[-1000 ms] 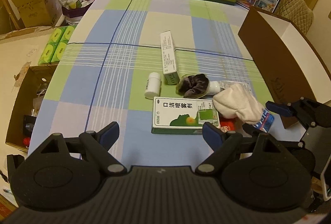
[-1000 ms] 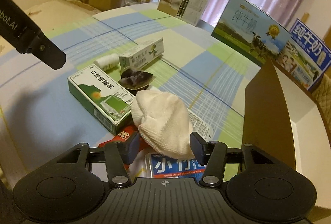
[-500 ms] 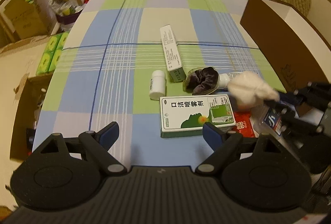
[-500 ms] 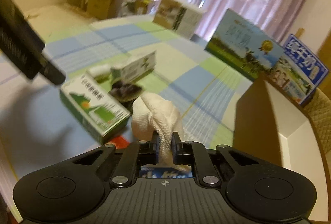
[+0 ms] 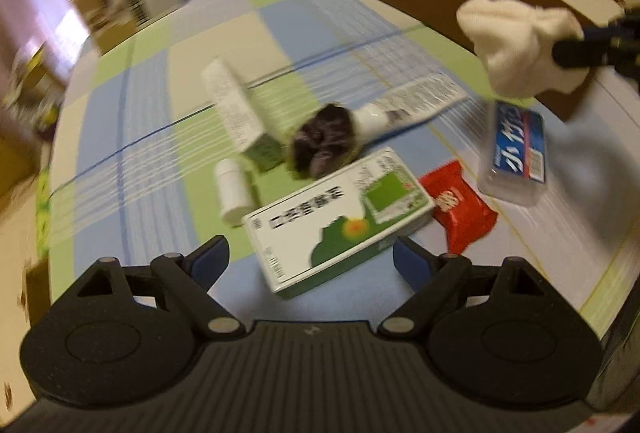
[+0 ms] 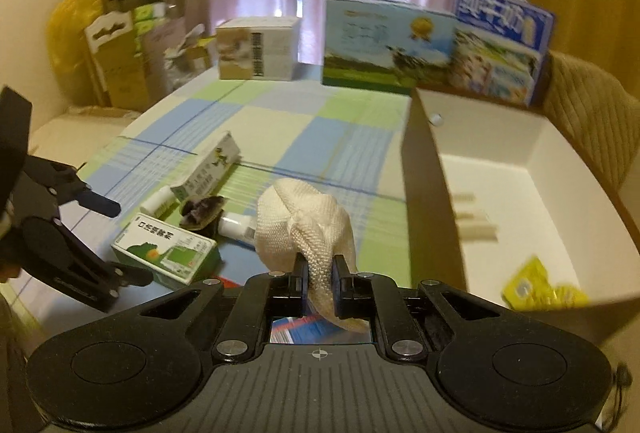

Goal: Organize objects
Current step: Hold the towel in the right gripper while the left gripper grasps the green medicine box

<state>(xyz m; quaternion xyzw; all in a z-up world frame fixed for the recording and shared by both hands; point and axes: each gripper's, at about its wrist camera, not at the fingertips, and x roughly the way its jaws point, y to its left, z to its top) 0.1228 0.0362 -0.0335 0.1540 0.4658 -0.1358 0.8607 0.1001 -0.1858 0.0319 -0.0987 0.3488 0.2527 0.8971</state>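
Note:
My right gripper [image 6: 318, 269] is shut on a white rolled sock [image 6: 304, 221] and holds it in the air beside the open brown cardboard box [image 6: 432, 201]. The sock also shows in the left wrist view [image 5: 520, 49], lifted above the table. My left gripper [image 5: 310, 259] is open and empty, just above a green and white medicine box [image 5: 340, 221]. On the checked tablecloth lie a white bottle [image 5: 232, 189], a long green carton [image 5: 236, 113], a dark scrunchie [image 5: 324, 145], a white tube [image 5: 412, 105], a red packet [image 5: 460, 213] and a blue packet [image 5: 516, 149].
The cardboard box holds a yellow packet [image 6: 540, 285] and pale sticks [image 6: 476, 225]. Milk cartons [image 6: 384, 45] and a tan box [image 6: 256, 47] stand at the table's far edge. Boxes and bags [image 6: 116, 65] crowd the floor at the left.
My right gripper closed on the sock and lifted it off the table toward the cardboard box. My left gripper moved closer to the green and white box and turned.

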